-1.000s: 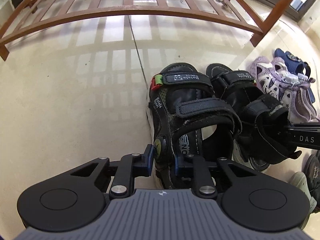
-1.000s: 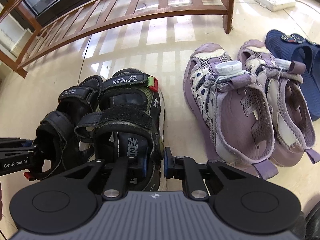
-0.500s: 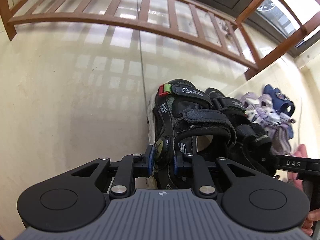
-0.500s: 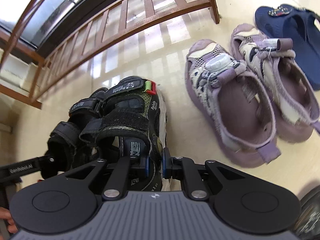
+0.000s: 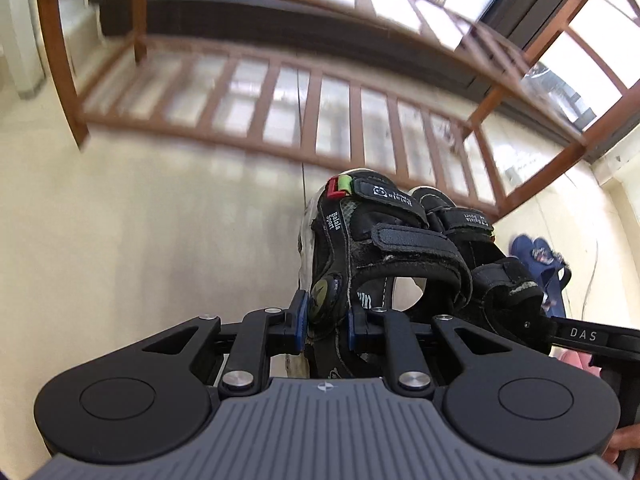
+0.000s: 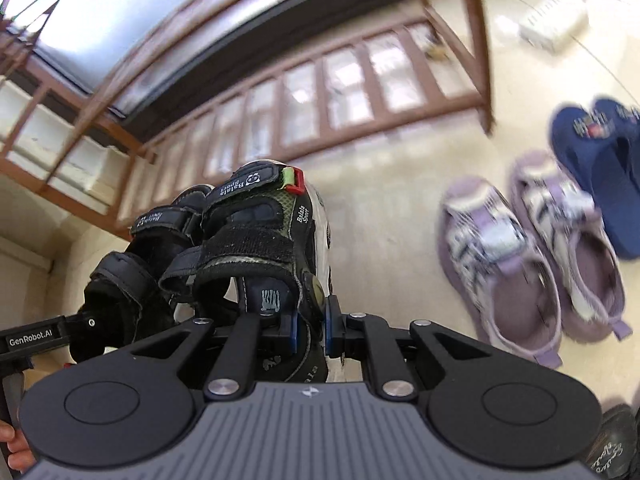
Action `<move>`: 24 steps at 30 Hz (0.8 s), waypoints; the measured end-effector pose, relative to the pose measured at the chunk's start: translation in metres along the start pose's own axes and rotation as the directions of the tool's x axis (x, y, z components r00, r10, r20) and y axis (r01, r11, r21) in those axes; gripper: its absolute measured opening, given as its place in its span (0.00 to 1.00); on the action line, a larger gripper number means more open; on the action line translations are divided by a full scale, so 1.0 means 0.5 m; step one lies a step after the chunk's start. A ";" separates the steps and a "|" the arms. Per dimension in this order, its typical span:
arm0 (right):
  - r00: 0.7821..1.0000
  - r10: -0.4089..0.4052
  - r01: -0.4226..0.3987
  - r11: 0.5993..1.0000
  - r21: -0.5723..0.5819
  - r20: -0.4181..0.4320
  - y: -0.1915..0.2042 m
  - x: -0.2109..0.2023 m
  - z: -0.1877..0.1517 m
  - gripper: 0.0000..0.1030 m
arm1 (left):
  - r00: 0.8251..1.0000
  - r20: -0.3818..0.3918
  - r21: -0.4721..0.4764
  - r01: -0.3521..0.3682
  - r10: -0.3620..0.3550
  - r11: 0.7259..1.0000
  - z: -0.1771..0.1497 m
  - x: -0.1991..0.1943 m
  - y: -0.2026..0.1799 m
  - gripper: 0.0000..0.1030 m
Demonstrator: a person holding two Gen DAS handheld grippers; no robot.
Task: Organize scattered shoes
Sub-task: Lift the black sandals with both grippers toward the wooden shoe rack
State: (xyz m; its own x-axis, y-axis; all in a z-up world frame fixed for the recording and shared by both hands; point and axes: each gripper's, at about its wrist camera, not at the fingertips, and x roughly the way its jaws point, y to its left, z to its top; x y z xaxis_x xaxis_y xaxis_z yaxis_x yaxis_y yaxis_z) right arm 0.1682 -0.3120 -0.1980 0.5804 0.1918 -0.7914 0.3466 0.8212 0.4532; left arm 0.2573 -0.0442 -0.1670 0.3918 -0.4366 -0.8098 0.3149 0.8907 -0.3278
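Two black strapped sandals were held side by side, each pinched at its outer side wall near the heel. The left gripper (image 5: 325, 326) was closed narrowly on the left sandal (image 5: 372, 248), the shoe's round side badge lying right at its blue-padded fingertips (image 5: 301, 320) and the toe pointing away from the gripper. The right gripper (image 6: 310, 330) was likewise clamped on the right sandal (image 6: 260, 232), whose red and green strap tab was seen at the far end, ahead of the fingers. In each wrist view the other sandal was seen just beside the held one, touching it, with the opposite gripper's bar reaching in from the side. Whether the soles were resting on the floor (image 5: 140, 248) could not be told from either view.

Ahead of both grippers a brown wooden shoe rack (image 5: 328, 116) was seen, blurred, its slatted lower shelf bare. To the right of the right gripper a pair of purple sandals (image 6: 532, 256) was lying on the floor, and a navy slipper (image 6: 600, 168) was lying just beyond them. A white box (image 6: 554, 20) was seen further off, past the rack's leg.
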 end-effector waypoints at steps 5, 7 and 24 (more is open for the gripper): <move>0.998 0.042 -0.042 0.999 -0.008 0.048 0.066 -0.030 0.042 0.13 | 0.998 0.065 -0.054 0.028 -0.024 0.998 0.038 -0.074 0.028 0.20; 0.997 0.041 -0.039 0.999 -0.032 0.062 0.115 -0.038 0.056 0.13 | 0.996 0.082 -0.069 0.036 -0.030 0.997 0.056 -0.096 0.039 0.20; 0.978 0.015 -0.012 1.000 -0.017 0.209 0.440 0.010 0.208 0.14 | 0.967 0.251 -0.082 0.074 -0.051 0.994 0.282 -0.173 0.226 0.20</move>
State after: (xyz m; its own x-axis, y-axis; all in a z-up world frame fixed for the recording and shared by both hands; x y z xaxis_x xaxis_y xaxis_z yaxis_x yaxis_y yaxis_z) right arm 0.3241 -0.1864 -0.0598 0.7268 0.0877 -0.6812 0.3271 0.8280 0.4555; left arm 0.3807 0.0761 -0.0655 0.5797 -0.4991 -0.6440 0.2710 0.8635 -0.4253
